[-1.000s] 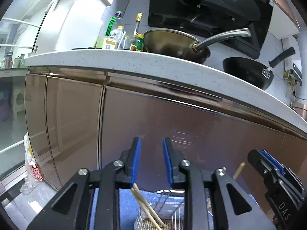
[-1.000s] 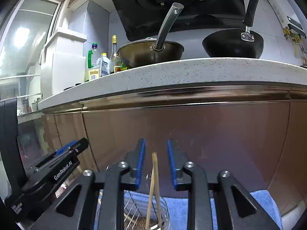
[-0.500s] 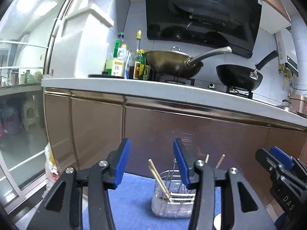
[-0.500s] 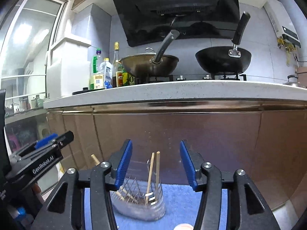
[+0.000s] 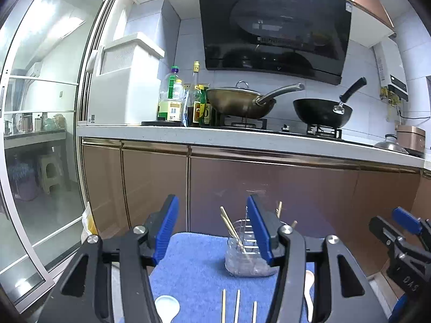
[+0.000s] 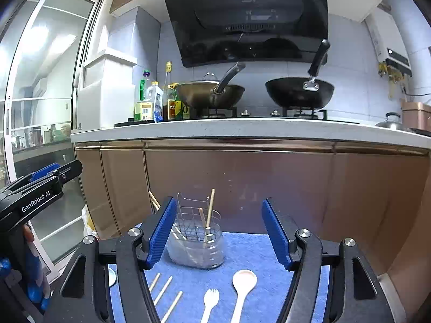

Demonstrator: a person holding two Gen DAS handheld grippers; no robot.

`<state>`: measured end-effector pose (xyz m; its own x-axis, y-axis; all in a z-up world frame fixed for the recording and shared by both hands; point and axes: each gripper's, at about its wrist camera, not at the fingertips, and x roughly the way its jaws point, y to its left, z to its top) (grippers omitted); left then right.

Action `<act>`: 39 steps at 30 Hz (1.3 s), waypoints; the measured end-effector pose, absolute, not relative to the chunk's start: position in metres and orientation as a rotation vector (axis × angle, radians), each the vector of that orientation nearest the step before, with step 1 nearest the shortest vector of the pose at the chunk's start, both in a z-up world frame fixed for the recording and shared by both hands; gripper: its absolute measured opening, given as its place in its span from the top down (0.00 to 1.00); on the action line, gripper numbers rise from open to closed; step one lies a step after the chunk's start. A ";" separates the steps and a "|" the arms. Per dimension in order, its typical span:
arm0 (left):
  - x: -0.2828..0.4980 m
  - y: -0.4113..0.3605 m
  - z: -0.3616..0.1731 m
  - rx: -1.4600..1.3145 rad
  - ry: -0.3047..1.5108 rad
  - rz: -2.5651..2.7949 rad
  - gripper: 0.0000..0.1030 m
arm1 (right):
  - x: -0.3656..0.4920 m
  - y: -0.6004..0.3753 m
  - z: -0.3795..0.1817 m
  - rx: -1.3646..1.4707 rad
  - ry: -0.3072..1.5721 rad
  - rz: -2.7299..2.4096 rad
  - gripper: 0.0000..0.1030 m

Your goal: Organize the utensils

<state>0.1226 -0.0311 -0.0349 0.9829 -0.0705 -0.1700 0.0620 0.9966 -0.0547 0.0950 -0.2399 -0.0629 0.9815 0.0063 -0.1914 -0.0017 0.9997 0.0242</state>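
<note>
Standing on the blue towel [image 6: 242, 253] before the brown cabinet doors [image 6: 269, 183], the clear utensil holder [image 6: 196, 250] keeps several chopsticks [image 6: 210, 207] upright, tips leaning slightly. The right gripper [image 6: 218, 231] has its jaws opening, nothing between the pads; the left gripper [image 5: 212, 228] shows jaws spread wide and empty, one finger [image 5: 260, 228] covering part of the holder. Loose chopsticks [image 6: 163, 290], a white fork [image 6: 208, 305] and a white spoon [image 6: 242, 285] lie on the towel, long axes running toward the camera, their near ends cut off by the frame. Another white spoon [image 5: 167, 306] is half hidden behind the left gripper.
</note>
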 end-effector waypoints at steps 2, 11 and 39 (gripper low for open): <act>0.113 -0.031 -0.035 -0.049 0.175 -0.068 0.50 | 0.081 -0.243 -0.060 0.033 0.175 -0.002 0.19; 0.079 -0.033 -0.027 -0.042 0.201 -0.064 0.50 | 0.034 -0.252 -0.058 0.043 0.159 -0.040 0.00; 0.049 -0.049 -0.050 0.067 0.372 -0.099 0.50 | 0.000 -0.256 -0.064 0.013 0.278 -0.110 0.00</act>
<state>0.0493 -0.0490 -0.0503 0.9269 -0.0844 -0.3658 0.1091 0.9929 0.0474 -0.0004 -0.2562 -0.0639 0.9558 -0.1064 -0.2742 0.1101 0.9939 -0.0019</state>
